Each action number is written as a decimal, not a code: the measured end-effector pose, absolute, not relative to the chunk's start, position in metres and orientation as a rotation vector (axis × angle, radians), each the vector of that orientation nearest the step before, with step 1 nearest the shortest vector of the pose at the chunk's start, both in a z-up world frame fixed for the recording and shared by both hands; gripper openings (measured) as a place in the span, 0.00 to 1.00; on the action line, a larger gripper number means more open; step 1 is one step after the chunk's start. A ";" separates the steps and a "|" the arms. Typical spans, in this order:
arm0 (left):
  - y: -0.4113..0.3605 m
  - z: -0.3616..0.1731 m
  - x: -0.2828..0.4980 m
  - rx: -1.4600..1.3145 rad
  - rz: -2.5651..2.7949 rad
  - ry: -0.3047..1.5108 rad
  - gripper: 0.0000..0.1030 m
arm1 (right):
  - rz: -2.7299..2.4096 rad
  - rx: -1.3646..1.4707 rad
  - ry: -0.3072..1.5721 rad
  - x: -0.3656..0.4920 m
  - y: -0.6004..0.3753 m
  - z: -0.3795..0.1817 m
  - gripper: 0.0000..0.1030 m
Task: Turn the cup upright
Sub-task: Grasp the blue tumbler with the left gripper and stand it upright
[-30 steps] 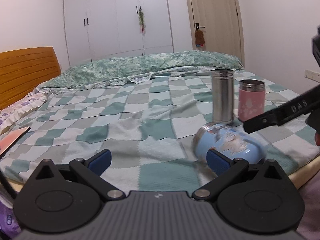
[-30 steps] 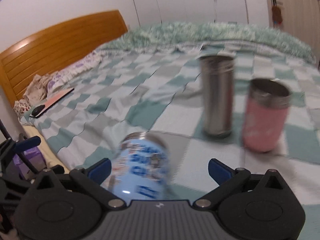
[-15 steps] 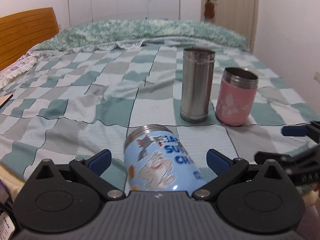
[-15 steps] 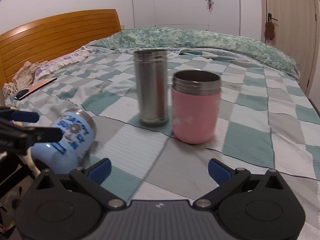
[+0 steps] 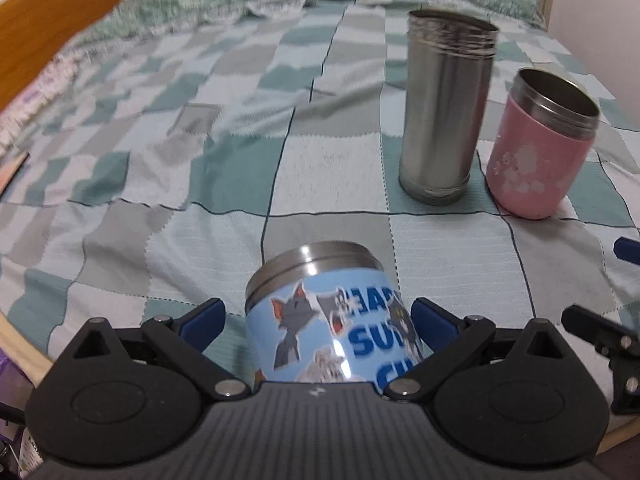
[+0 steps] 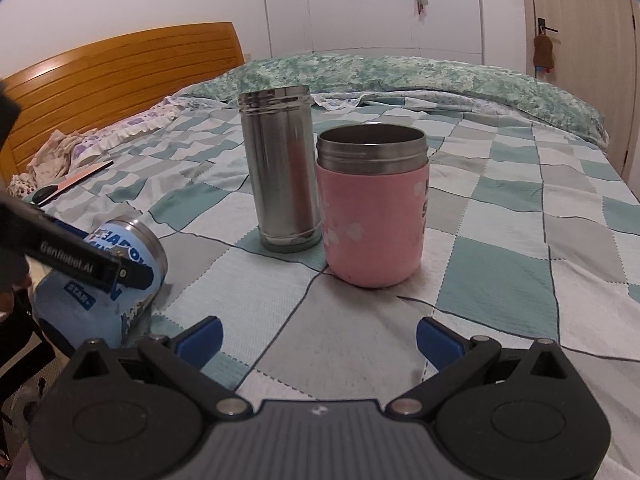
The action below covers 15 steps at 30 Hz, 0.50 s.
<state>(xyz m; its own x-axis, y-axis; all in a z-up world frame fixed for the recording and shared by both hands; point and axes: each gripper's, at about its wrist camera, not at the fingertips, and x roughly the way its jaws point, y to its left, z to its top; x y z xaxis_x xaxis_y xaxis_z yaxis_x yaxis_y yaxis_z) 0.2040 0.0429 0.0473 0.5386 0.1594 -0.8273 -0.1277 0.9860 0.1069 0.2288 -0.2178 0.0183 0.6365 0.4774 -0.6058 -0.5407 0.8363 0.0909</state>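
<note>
Black tongs (image 5: pixel 318 314) with blue pads (image 5: pixel 204 314), silver screws; "GenRobot.AI" printed on one finger.

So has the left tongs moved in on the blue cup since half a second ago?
Yes. The left tongs have moved forward: the blue cup now sits deeper between the open fingers, and the steel cup and pink cup loom larger.

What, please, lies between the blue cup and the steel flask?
Only bare checked bedspread separates the blue cup and steel flask, shown in the left wrist view.
</note>
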 end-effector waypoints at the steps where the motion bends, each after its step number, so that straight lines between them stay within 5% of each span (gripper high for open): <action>1: 0.044 0.047 0.210 0.035 0.164 1.012 0.96 | 0.583 -0.104 0.662 0.230 -0.217 0.018 1.00; 8: 0.048 0.044 0.219 0.023 0.126 1.084 0.88 | 0.571 -0.114 0.673 0.238 -0.215 0.016 1.00; 15: 0.050 0.050 0.192 0.025 0.062 0.923 0.87 | 0.552 -0.093 0.679 0.239 -0.214 0.013 1.00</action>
